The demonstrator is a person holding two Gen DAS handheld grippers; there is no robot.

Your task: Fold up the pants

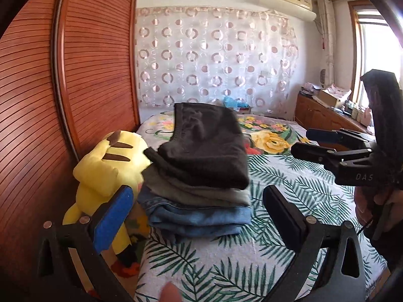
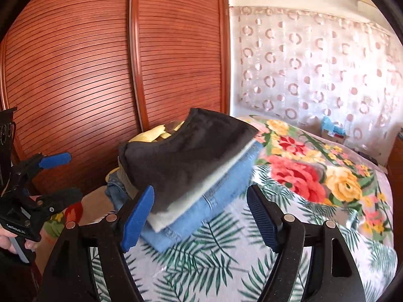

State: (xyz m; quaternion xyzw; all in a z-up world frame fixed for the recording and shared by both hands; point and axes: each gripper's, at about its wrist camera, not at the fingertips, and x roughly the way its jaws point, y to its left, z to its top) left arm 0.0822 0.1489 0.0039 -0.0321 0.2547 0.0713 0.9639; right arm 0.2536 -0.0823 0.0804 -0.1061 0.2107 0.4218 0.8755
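Folded dark pants (image 1: 201, 151) lie on top of a stack, over a grey garment (image 1: 201, 191) and blue jeans (image 1: 201, 219), on the flowered bed cover (image 1: 289, 188). My left gripper (image 1: 199, 216) stands open just in front of the stack, with no cloth between its pads. My right gripper (image 1: 308, 143) is open to the right of the stack, clear of it. In the right wrist view the dark pants (image 2: 181, 158) top the jeans (image 2: 226, 188). There the right gripper (image 2: 200, 214) is open before the stack's corner, and the left gripper (image 2: 66, 176) is open at the far left.
A yellow plush toy (image 1: 108, 166) sits left of the stack, against the slatted wooden wardrobe doors (image 1: 75, 75). A patterned curtain (image 1: 214, 58) hangs behind the bed. A wooden cabinet (image 1: 322, 115) with clutter stands at the far right. A hand (image 1: 388, 201) holds the right gripper.
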